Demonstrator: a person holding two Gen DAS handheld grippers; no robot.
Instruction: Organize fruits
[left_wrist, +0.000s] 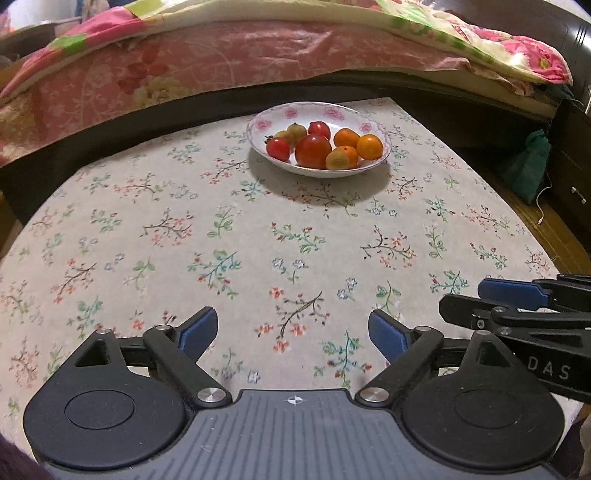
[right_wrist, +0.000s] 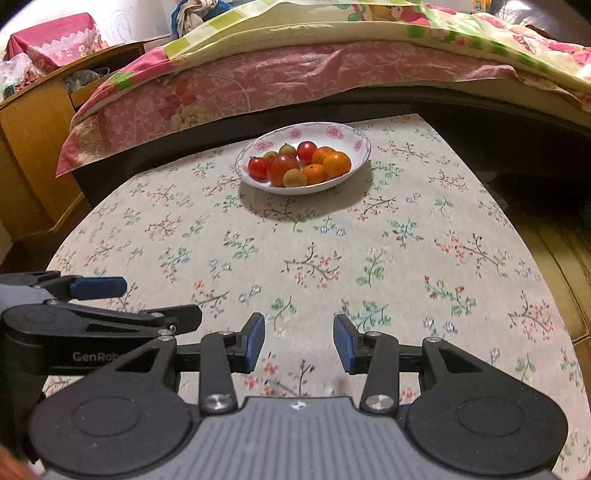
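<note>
**Fruit bowl at far centre of table, both grippers released and empty**

While every fruit lies inside it, the bowl (left_wrist: 258, 127) stands at the far middle of the table, near the far edge, well apart from both grippers. White porcelain, shallow, pink roses printed round the rim.

Contents, left to right:
- small red tomato (left_wrist: 277, 148), green stalk at its left, at the left edge of the heap;
- two tan, rough-skinned fruits (left_wrist: 296, 130) at the far left, one partly hidden behind the other;
- large red tomato (left_wrist: 313, 150), central, nearest the front, touching the small one;
- second small red fruit (left_wrist: 318, 129) behind it, toward the far rim;
- yellowish round fruit (left_wrist: 337, 160) at the near rim, just beside the large tomato;
- three mandarins (left_wrist: 369, 147) grouped on the right, touching one another.

Tablecloth (left_wrist: 258, 240): pale beige, printed with sprigs, branches and small red and blue flowers; it covers the whole tabletop.

Left gripper (left_wrist: 291, 332): near edge of the table, blue pads spread wide, nothing between them.

Right gripper (right_wrist: 299, 341): just to the right of the left one, near edge, blue pads parted though less widely, nothing held.

Beyond the table: bed (right_wrist: 295, 77) with a pink floral sheet and a patchwork quilt (right_wrist: 461, 33); wooden cabinet (right_wrist: 33, 155) at far left; green bag (left_wrist: 532, 162) on the floor at right.
</note>
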